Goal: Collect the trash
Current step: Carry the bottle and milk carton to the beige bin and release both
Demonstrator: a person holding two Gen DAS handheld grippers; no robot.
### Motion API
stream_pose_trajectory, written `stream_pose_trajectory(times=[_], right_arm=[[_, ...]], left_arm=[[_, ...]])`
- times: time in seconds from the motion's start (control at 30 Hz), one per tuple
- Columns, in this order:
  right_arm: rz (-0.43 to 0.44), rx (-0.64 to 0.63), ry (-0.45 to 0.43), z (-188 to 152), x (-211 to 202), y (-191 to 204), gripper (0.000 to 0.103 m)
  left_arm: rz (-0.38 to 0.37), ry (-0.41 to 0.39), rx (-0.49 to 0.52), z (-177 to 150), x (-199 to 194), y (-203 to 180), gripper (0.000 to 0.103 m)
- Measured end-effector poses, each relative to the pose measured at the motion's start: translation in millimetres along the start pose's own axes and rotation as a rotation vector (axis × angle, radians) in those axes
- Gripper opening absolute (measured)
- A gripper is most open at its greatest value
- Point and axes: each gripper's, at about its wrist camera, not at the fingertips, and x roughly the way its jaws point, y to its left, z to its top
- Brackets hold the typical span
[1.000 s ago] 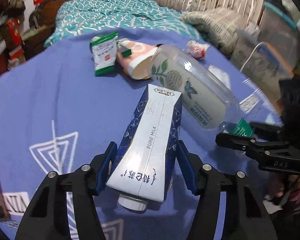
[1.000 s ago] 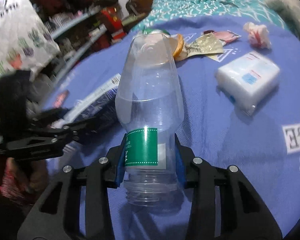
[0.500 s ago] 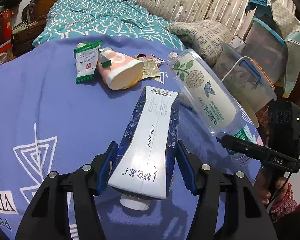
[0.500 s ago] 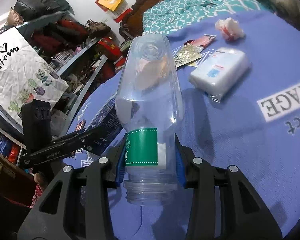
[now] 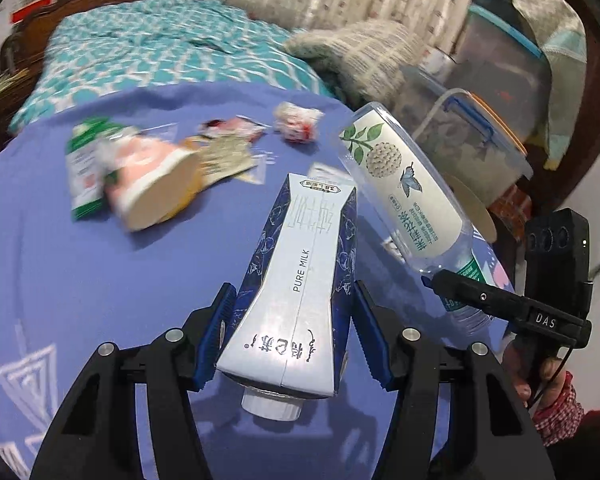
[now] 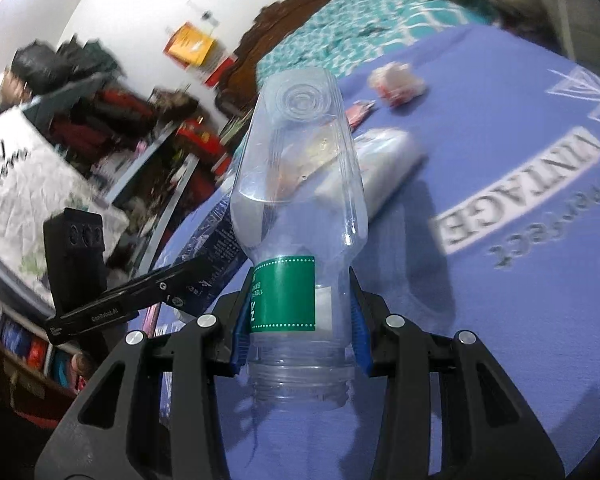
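Both tongs have swung sideways across the bed since a second ago, each carrying its load along with the grip unchanged. The left tongs (image 5: 294, 336) clamp a milk carton (image 5: 300, 288) near its capped end, spout toward the camera, so the long body sticks out forward and clears the bedspread (image 5: 60, 260). To their right, the right tongs (image 6: 298, 320) pinch a clear plastic bottle (image 6: 300, 184) at its narrow neck, the easiest part to span, base pointing away. Farther off, more trash lies on the purple bedspread: a paper cup (image 5: 156, 184) on its side, a green sachet (image 5: 86, 168), wrappers (image 5: 228, 148), a crumpled tissue (image 5: 298, 122) and a tissue pack (image 6: 380, 160). I judge both pieces are headed for a bin not in view.
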Motion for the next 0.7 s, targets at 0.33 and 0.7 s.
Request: stream_pose_trajectory(times=[0.33,0.7], right_arm=[[-0.109,0.246,-0.208,1.8,-92.3,-91.1,0.043],[-0.167,0.594,-0.453,-5.8,-182.4,-194.5,0.043]], left_arm=[[-0.147,0.12,0.197,62.4,87.8,-106.2,0.055],[-0.182,0.263,0.441,129.3,220.3,-275.6,0.054]])
